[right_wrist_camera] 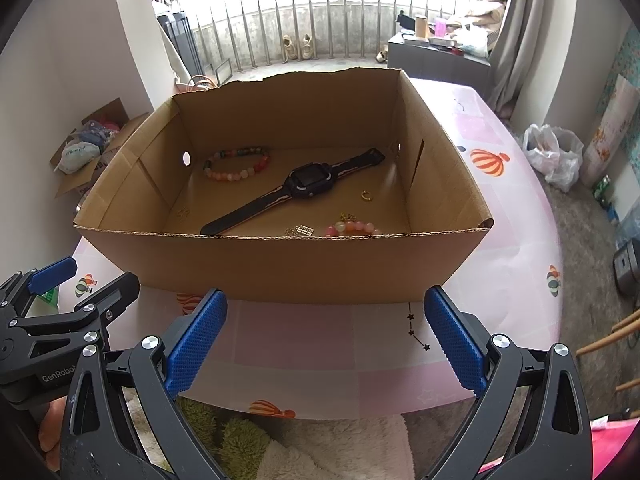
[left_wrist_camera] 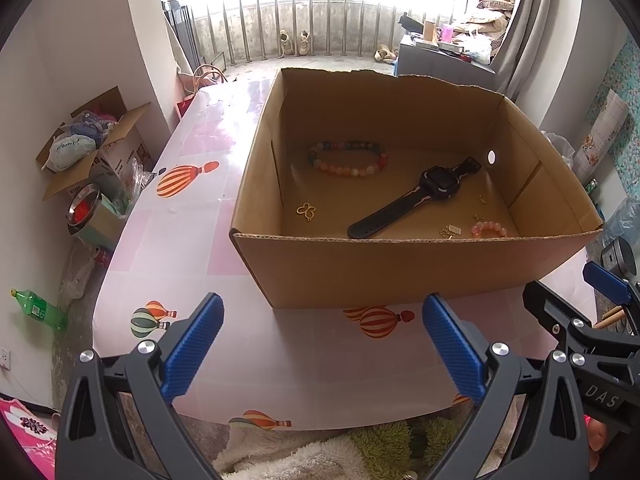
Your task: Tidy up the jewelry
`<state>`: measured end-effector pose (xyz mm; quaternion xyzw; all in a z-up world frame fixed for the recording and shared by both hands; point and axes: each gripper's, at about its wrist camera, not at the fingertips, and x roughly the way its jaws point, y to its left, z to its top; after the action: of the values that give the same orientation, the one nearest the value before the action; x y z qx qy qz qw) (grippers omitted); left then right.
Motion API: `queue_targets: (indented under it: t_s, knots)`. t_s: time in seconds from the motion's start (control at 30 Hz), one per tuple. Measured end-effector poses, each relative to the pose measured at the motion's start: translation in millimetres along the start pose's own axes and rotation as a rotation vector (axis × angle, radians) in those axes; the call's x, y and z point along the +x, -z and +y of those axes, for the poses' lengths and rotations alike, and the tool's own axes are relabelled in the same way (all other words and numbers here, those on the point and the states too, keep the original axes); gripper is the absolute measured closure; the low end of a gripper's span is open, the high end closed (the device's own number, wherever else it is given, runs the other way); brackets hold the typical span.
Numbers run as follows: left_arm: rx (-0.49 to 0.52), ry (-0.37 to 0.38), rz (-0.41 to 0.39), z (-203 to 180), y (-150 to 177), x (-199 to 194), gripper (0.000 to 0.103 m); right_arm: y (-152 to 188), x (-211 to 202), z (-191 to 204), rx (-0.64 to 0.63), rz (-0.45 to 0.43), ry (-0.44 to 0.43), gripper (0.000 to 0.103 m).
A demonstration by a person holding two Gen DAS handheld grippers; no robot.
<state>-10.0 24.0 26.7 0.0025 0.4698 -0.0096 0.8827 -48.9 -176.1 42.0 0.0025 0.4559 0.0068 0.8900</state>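
An open cardboard box [left_wrist_camera: 360, 272] [right_wrist_camera: 280, 268] stands on the table. On its floor lie a black wristwatch [left_wrist_camera: 416, 196] [right_wrist_camera: 296, 188], a multicoloured bead bracelet [left_wrist_camera: 348, 159] [right_wrist_camera: 236, 164], a pink bead bracelet [left_wrist_camera: 489, 229] [right_wrist_camera: 352, 227], a gold butterfly charm [left_wrist_camera: 307, 211], a small gold ring [right_wrist_camera: 366, 195] and a thin gold chain with a tag [left_wrist_camera: 450, 231] [right_wrist_camera: 300, 231]. My left gripper [left_wrist_camera: 323, 344] hangs open in front of the box, nothing between its blue pads. My right gripper [right_wrist_camera: 326, 340] is likewise open and empty, beside the left one.
The table [left_wrist_camera: 192, 240] [right_wrist_camera: 512, 208] wears a pink cloth printed with balloons. Left of it on the floor are a cardboard carton of bags [left_wrist_camera: 92, 140], a metal bowl [left_wrist_camera: 82, 208] and a green bottle [left_wrist_camera: 38, 307]. A white plastic bag [right_wrist_camera: 554, 156] lies at right.
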Motion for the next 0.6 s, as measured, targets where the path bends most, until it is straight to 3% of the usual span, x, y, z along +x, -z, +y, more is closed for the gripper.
queue_targets:
  t_s: [0.6]
  knots:
    - [-0.002, 0.001, 0.000, 0.4, 0.9, -0.7, 0.006, 0.0, -1.4, 2.1, -0.002, -0.004, 0.002, 0.008]
